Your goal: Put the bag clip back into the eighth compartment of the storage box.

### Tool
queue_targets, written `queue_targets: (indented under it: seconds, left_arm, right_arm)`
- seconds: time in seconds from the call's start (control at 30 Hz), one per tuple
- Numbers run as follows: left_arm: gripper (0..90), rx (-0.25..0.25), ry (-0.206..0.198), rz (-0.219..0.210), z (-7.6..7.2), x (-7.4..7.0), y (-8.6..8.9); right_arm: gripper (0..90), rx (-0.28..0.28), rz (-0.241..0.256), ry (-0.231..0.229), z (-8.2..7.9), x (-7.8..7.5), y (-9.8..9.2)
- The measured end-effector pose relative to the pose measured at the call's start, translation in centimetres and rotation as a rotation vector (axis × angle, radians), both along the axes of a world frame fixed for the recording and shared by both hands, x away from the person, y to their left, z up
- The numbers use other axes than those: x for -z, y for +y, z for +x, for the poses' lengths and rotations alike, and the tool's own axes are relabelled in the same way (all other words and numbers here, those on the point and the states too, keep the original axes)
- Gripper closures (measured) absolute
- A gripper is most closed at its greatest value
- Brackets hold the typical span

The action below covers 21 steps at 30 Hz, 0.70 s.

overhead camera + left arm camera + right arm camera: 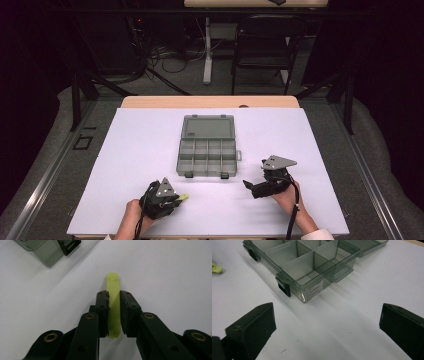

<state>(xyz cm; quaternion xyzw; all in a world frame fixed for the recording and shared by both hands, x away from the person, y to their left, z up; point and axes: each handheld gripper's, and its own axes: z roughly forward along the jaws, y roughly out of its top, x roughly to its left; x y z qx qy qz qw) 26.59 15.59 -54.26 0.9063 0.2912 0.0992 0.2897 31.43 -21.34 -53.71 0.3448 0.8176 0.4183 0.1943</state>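
- L gripper (172,199) sits near the table's near-left edge; its jaws pinch a yellow-green strip (113,307), pads (102,312) pressed on both flat faces.
- Strip's long axis runs straight out along the jaws: back end sits deep between the pads, rounded tip sticks out past them. In the high view the tip (183,197) points right & a bit forward, toward the box.
- Strip looks lifted or just off the white mat (140,150); can't tell if it touches.
- Box (206,156) is a clear grey organiser w/ dividers, lid (208,127) folded open flat on the far side, two black latches on the near wall. Compartments look empty as far as I can see.
- Key relation: box lies fwd & right of the L jaws, near but apart; its near-left corner (47,252) shows top-left in the left gripper view, so strip axis currently aims past that corner, not into it.
- R gripper (252,186) is nearer the box, just off its near-right corner, jaws spread wide, holding nothing. Its view looks across the near-right latch (284,287) & front-row cells.
- My read: strip is gripped, next is a carry up & over the near wall into a cell; L hand needs to swing left-fwd and tip down. R gripper likely steadies the box.
- Risk: tip catching the wall or a divider.
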Motion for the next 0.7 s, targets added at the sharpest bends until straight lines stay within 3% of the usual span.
queue_targets:
  seconds: [0.7]
  left_arm:
    - [77.7, 0.002, -0.038, -0.017, 0.17, -0.82, 0.03]
  right_arm:
    - [0.0, 0.010, 0.001, 0.004, 0.18, 0.05, -0.11]
